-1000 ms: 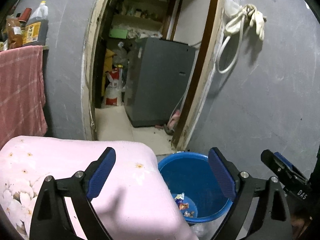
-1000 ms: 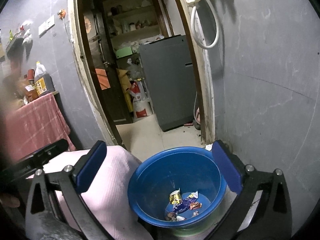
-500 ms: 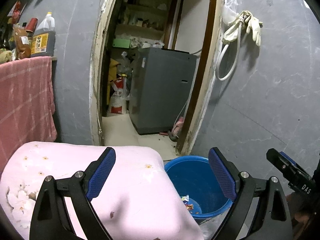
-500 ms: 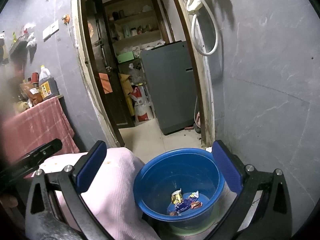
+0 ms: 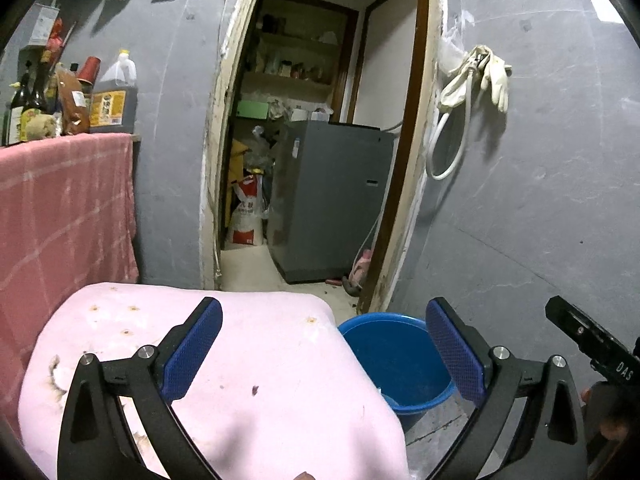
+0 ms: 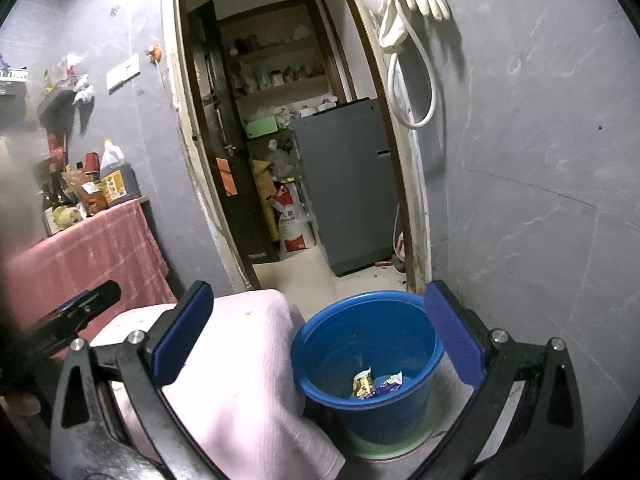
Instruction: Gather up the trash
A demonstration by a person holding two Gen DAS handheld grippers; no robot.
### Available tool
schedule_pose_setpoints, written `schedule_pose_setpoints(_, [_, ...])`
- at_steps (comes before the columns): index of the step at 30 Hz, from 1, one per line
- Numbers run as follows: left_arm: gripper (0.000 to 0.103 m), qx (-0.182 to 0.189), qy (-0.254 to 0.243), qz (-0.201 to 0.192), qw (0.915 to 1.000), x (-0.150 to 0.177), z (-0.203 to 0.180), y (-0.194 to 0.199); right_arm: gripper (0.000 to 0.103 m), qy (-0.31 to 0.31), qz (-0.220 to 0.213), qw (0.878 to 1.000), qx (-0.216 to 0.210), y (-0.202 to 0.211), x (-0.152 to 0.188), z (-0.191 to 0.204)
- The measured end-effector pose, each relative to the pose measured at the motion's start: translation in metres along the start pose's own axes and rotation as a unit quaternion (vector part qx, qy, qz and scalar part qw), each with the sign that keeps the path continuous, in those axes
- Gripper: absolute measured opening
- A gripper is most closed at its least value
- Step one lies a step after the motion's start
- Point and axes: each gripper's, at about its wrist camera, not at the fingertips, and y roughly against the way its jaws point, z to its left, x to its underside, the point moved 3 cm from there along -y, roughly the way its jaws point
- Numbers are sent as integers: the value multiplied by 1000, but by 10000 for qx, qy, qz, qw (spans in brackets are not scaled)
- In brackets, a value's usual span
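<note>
left gripper point(image 5: 324, 352) jaws spread wide, having just been opening, nothing between them; poised above a pink cloth point(image 5: 248, 380) draped over the tabletop. right gripper point(image 6: 316, 340) jaws likewise wide and empty, framing the blue bucket point(image 6: 320, 344) below.

inside that bucket, at the bottom: a few crumpled wrappers point(image 6: 374, 386), yellow and purple, lying loose. bucket standing on the floor just beside the pink cloth's edge, near the doorway point(image 6: 288, 160), on what looks like a green mat or lid.

on the cloth itself, small dark crumbs and a frayed, stained patch point(image 5: 56, 376) at the left edge; hard to tell whether any of it counts as trash.

judged by looks: wrappers light, thin, crinkly, likely slippery; easily crushed without harm. best pinched across a raised fold rather than a flat face. bucket rigid plastic, light when near empty; rim the natural place to grip.
</note>
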Motion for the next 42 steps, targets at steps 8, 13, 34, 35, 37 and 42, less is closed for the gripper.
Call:
schedule_pose_setpoints(8, [100, -98, -214, -172, 9996, 19, -6, 51, 103, 196, -142, 9997, -72, 41, 13, 16])
schedule_pose_setpoints(13, [101, -162, -351, -269, 9989, 33, -11, 73, 103, 257, -190, 9995, -28, 61, 27, 22])
schedule_pose_setpoints(34, [101, -306, -489, -188, 9982, 87, -12, 94, 103, 306, -23, 9994, 161, 79, 76, 9])
schedule_pose_setpoints(35, [101, -317, -483, -177, 9982, 88, -12, 94, 103, 303, -7, 9994, 161, 78, 77, 9])
schedule_pose_setpoints(37, [101, -334, -465, -165, 9982, 89, -10, 94, 103, 298, 9, 9994, 157, 76, 78, 8])
schedule_pose_setpoints(42, [101, -356, -429, -157, 9983, 89, -7, 94, 103, 306, 2, 9994, 163, 77, 78, 9])
